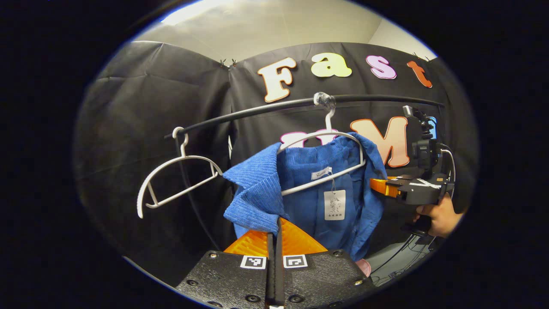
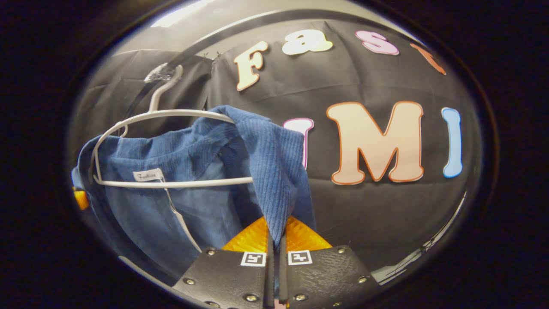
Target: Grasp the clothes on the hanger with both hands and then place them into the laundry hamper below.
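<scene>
Jaws of the left gripper (image 1: 276, 240) and right gripper (image 2: 276, 240) each pinch a shoulder of the blue shirt (image 1: 309, 189) on its hanger (image 1: 321, 163). Pulled straight down, the collar may snag. Left gripper view adds an empty hanger (image 1: 176, 180).

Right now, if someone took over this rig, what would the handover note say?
Left gripper: shut on the blue shirt, pinching its left front edge.
Right gripper: shut on the shirt's other edge; a hand holds it.
The shirt hangs on a white hanger on the black rail. A second, bare hanger hangs further along the rail.
Done: both grasps.
Left: slip the shirt off the hanger, lower it into the hamper below.
</scene>
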`<move>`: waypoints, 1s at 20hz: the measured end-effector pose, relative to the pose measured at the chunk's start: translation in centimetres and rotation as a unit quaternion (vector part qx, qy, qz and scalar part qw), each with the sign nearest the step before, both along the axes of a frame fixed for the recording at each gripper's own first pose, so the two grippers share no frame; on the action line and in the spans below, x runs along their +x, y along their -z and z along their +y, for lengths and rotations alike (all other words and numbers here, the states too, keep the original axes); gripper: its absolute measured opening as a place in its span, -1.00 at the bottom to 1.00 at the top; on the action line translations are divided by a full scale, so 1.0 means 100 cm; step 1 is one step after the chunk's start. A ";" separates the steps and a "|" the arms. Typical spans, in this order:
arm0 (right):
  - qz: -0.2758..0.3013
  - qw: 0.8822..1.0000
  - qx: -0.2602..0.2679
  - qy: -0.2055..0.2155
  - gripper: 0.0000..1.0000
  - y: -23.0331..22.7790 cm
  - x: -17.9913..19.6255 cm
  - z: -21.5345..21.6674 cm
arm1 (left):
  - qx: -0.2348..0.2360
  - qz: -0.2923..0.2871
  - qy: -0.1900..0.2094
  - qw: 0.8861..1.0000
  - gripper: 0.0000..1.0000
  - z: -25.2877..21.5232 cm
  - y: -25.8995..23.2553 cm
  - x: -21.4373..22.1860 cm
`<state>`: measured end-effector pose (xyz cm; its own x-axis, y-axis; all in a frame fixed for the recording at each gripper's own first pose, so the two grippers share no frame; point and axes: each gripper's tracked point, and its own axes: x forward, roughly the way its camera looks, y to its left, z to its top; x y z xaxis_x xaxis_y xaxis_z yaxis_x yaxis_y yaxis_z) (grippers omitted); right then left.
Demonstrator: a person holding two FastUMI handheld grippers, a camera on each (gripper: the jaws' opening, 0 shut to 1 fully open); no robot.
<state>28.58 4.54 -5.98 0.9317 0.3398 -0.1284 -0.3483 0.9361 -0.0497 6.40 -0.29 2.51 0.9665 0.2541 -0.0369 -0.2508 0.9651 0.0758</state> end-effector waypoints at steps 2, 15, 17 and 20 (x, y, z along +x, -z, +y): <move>-0.018 1.000 -0.012 -0.002 -0.91 -0.009 -0.008 -0.001 | -0.008 -0.015 0.015 1.000 -0.99 -0.006 -0.011 -0.010; -0.058 0.996 0.004 0.072 -1.00 -0.054 -0.004 -0.054 | -0.020 -0.023 0.077 0.997 -0.99 0.006 -0.053 -0.023; -0.067 0.994 -0.004 0.087 -1.00 -0.064 0.004 -0.062 | -0.042 -0.030 0.082 0.995 -0.99 0.023 -0.065 -0.021; -0.078 0.992 -0.021 0.099 -1.00 -0.072 0.016 -0.066 | -0.041 -0.022 0.080 0.996 -0.99 0.046 -0.068 -0.014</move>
